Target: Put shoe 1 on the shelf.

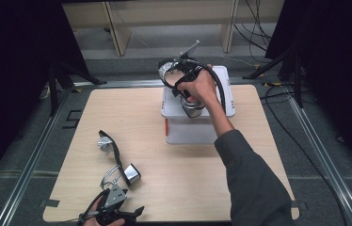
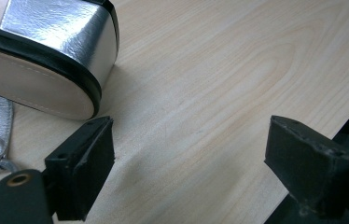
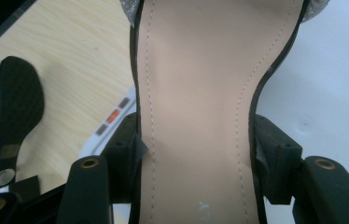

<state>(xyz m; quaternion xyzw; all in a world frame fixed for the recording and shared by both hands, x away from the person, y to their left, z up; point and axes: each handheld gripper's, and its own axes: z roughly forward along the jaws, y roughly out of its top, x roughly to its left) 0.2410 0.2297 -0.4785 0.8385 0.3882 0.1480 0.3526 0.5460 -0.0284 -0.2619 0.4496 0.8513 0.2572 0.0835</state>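
High view takes in the whole wooden desk [image 1: 174, 188], with a white box [image 1: 221, 94] at its far side and the right tongs [image 1: 176, 75] held above it, gripping a silver high-heeled sandal [image 1: 190, 106]. The second sandal [image 1: 117, 162] lies on its side at the near left of the desk, just ahead of the left tongs [image 1: 117, 200]. The right gripper view adds what that camera misses: the held sandal's pale pink insole [image 3: 196, 116], stitched along its black edge, with both jaws pressed against its narrow waist. The left gripper view shows the lying sandal's block heel [image 2: 46, 60], silver-wrapped with a tan base, just beyond the left jaw; the left tongs stand wide open over bare wood, holding nothing.
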